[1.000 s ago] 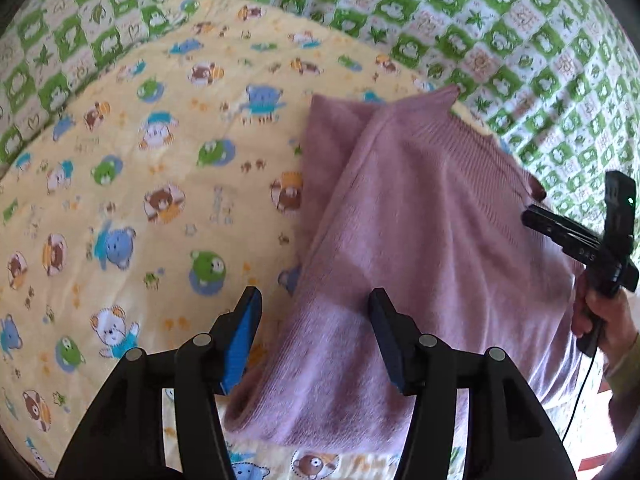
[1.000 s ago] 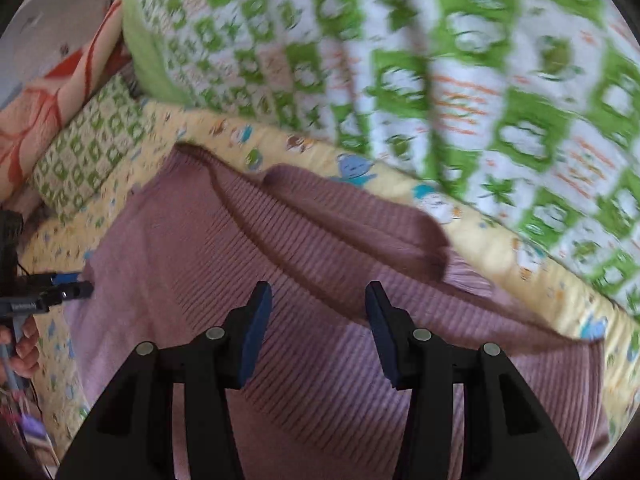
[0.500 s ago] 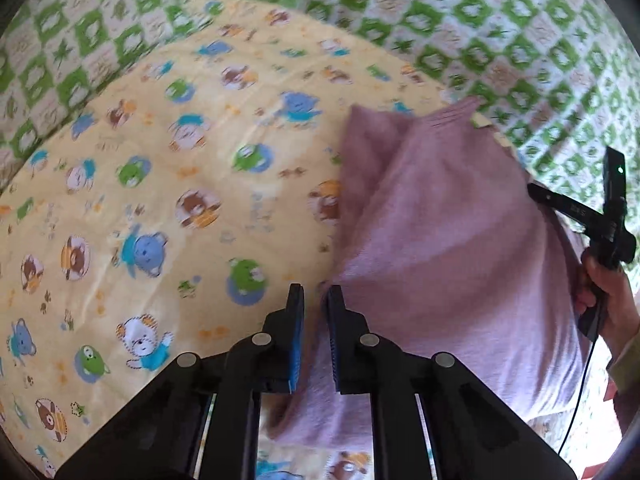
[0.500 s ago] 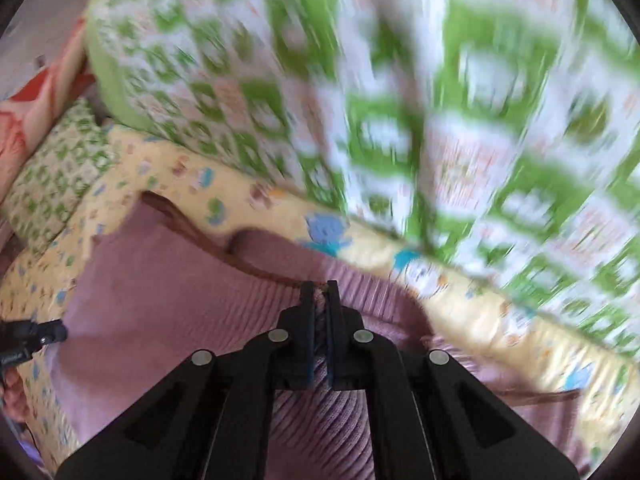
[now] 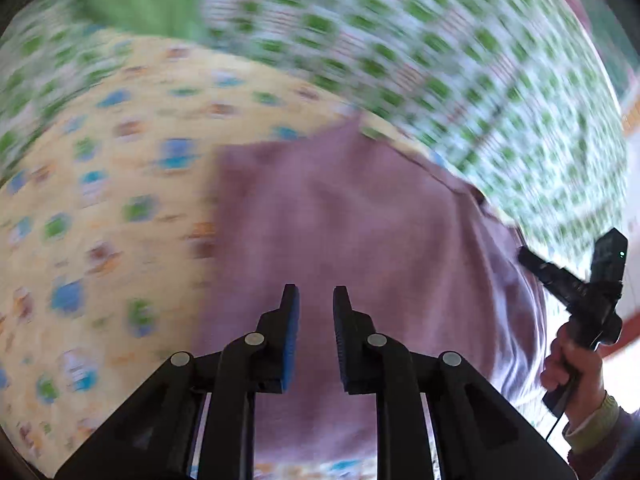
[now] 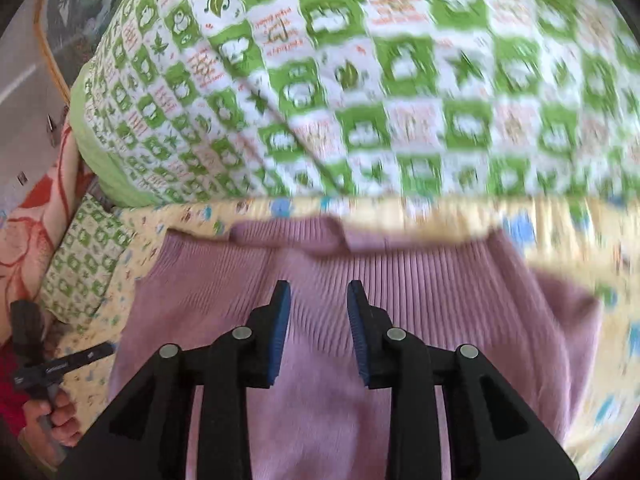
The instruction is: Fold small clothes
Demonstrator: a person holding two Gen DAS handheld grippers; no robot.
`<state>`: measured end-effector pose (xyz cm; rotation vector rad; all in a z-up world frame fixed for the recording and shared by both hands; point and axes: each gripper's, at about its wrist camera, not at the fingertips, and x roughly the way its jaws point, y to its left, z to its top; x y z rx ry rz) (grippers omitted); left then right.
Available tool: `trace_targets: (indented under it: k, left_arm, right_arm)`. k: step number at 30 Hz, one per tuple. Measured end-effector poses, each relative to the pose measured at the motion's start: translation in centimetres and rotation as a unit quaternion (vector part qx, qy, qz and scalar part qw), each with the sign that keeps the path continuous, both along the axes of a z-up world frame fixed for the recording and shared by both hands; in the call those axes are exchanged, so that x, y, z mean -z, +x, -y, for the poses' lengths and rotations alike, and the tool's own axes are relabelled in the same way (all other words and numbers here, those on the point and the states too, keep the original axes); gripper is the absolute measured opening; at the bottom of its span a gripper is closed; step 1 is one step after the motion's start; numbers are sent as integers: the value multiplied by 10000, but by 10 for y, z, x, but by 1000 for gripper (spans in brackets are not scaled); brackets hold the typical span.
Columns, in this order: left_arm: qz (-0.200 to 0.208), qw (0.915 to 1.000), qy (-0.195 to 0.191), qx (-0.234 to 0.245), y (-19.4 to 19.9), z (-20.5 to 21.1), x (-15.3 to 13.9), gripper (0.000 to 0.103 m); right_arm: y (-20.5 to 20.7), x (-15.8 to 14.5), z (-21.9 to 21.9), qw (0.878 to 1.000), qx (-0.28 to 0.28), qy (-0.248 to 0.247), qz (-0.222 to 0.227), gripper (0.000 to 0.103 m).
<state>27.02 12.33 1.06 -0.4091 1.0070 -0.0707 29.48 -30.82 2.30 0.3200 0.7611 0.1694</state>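
A mauve ribbed knit sweater [image 5: 360, 220] lies folded on a yellow cartoon-print sheet [image 5: 100, 200]; it also shows in the right wrist view [image 6: 400, 280]. My left gripper [image 5: 316, 300] hovers over its near part, jaws slightly apart, holding nothing. My right gripper [image 6: 318, 292] is open and empty above the sweater's ribbed part. The right gripper also shows in the left wrist view [image 5: 532, 260] at the sweater's right edge. The left gripper shows in the right wrist view [image 6: 100, 350] at the sweater's left edge. Both views are motion-blurred.
A green-and-white checked quilt [image 6: 360, 80] is piled behind the sweater. A small checked pillow [image 6: 84, 264] lies at the left, next to an orange-patterned blanket [image 6: 32, 220]. The quilt also fills the back of the left wrist view [image 5: 440, 60].
Both grippers were shut on sweater fabric half a second ago; now both have let go and opened. The sweater now lies flatter and more squarely folded.
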Motion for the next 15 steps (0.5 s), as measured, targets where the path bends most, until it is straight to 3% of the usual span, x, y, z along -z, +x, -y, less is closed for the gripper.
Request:
trace_targets:
  k: [2, 5, 8, 9, 10, 13, 15]
  left_arm:
    - [-106, 9993, 196, 286, 14, 19, 11, 20]
    - [-362, 9968, 613, 364, 27, 25, 31, 20]
    - [-368, 9982, 416, 211, 28, 2, 37, 17]
    - [-353, 9986, 373, 150, 27, -6, 36, 15]
    - [-347, 9987, 351, 83, 27, -14, 35, 15]
    - [-333, 9993, 164, -91, 21, -29, 31, 15]
    - [-324, 9992, 165, -194, 12, -30, 24, 24]
  right_arm:
    - [-10, 17, -5, 9996, -77, 14, -261, 31]
    - [-13, 42, -1, 9953, 311, -575, -712, 31]
    - [-15, 44, 32, 9929, 812, -690, -522, 23]
    - [-13, 42, 42, 9911, 966, -773, -489, 13]
    - [-11, 40, 49, 9905, 1039, -771, -476, 8]
    - [-6, 34, 57, 9905, 1088, -684, -484, 8]
    - [-9, 29, 58, 9921, 1066, -456, -469, 13]
